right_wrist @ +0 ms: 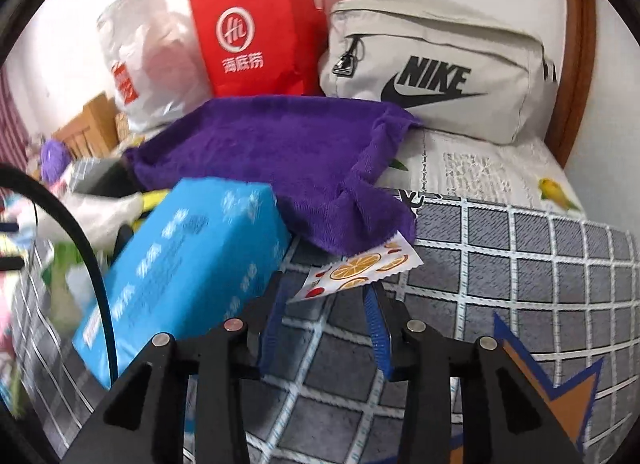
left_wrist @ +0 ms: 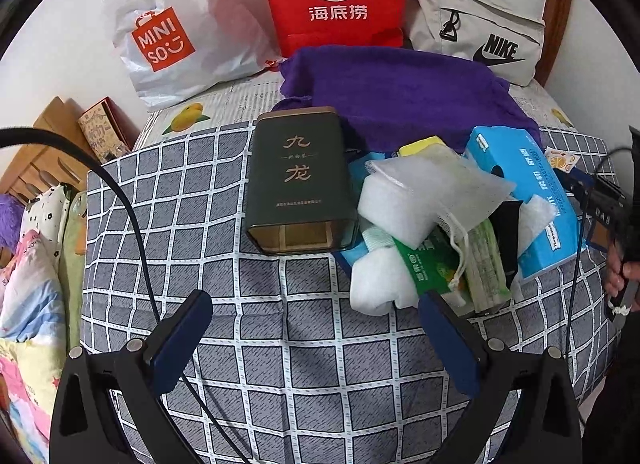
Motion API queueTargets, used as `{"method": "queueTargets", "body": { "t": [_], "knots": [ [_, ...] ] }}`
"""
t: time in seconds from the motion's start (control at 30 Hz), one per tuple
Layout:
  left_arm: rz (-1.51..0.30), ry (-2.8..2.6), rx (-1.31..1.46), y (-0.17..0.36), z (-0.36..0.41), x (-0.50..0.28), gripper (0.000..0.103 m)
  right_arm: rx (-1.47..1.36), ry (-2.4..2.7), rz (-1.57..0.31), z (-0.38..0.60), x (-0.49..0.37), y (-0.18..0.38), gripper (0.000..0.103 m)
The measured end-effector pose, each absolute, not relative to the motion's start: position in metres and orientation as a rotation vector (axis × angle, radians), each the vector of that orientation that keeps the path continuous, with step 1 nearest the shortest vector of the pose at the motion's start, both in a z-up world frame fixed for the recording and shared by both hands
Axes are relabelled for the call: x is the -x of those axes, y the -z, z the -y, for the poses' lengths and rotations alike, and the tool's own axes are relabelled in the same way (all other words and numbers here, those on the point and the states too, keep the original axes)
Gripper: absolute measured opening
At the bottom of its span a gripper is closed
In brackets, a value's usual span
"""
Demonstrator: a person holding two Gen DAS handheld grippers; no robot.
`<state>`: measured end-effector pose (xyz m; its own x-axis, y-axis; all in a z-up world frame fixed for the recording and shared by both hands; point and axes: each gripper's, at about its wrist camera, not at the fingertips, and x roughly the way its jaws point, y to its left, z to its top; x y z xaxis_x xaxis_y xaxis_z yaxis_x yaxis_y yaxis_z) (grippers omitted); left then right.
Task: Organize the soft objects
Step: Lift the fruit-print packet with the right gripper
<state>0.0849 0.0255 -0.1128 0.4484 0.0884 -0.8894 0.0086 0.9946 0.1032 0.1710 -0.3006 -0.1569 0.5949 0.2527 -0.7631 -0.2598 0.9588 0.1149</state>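
Orange-print sachet [right_wrist: 362,266] between right tool [right_wrist: 326,296] tips

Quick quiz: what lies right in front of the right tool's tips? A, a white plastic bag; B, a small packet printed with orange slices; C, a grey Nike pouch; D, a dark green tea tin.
B: the orange-slice packet lies just beyond the open right tool, its far edge under the purple towel.

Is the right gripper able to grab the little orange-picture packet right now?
Probably yes. The right gripper is open, and the orange-slice packet lies just ahead of its fingertips with nothing between. Its far end is tucked under the purple towel, and the blue tissue pack crowds one side.
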Motion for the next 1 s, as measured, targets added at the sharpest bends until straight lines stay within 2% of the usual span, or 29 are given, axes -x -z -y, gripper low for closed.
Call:
{"method": "queueTargets", "body": {
  "t": [0.07,0.13,0.23,0.27,0.3,0.37,0.73,1.0],
  "knots": [
    [-1.108,-0.052,-0.098,0.113,-0.027,-0.084,0.103,-0.031,-0.265,-0.933,0.303,-0.181,0.161,0.042],
    [-1.106,-0.052,-0.102,0.113,-0.027,-0.084,0.103,-0.077,-0.237,-0.971,0.308,-0.186,0.165,0.048],
    [-1.104,-0.046,-0.105,0.113,-0.027,-0.082,0.103,-0.164,-0.217,-0.959,0.318,-0.189,0.167,0.048],
    [-1.103,-0.043,-0.104,0.113,-0.027,-0.082,0.103,-0.188,-0.21,-0.947,0.321,-0.19,0.166,0.043],
    [-1.105,-0.041,-0.103,0.113,-0.026,-0.082,0.103,-0.205,-0.211,-0.944,0.323,-0.192,0.166,0.027],
    [-1.106,-0.038,-0.103,0.114,-0.026,-0.083,0.103,-0.251,-0.231,-0.967,0.326,-0.198,0.171,0.007],
    [-0.998,0.059,-0.063,0.1,-0.022,-0.081,0.103,-0.205,-0.18,-0.899,0.319,-0.163,0.139,0.004],
    [-0.926,0.195,-0.206,0.095,0.02,-0.097,0.103,-0.13,-0.203,-0.867,0.298,-0.126,0.118,0.004]
  ]
}}
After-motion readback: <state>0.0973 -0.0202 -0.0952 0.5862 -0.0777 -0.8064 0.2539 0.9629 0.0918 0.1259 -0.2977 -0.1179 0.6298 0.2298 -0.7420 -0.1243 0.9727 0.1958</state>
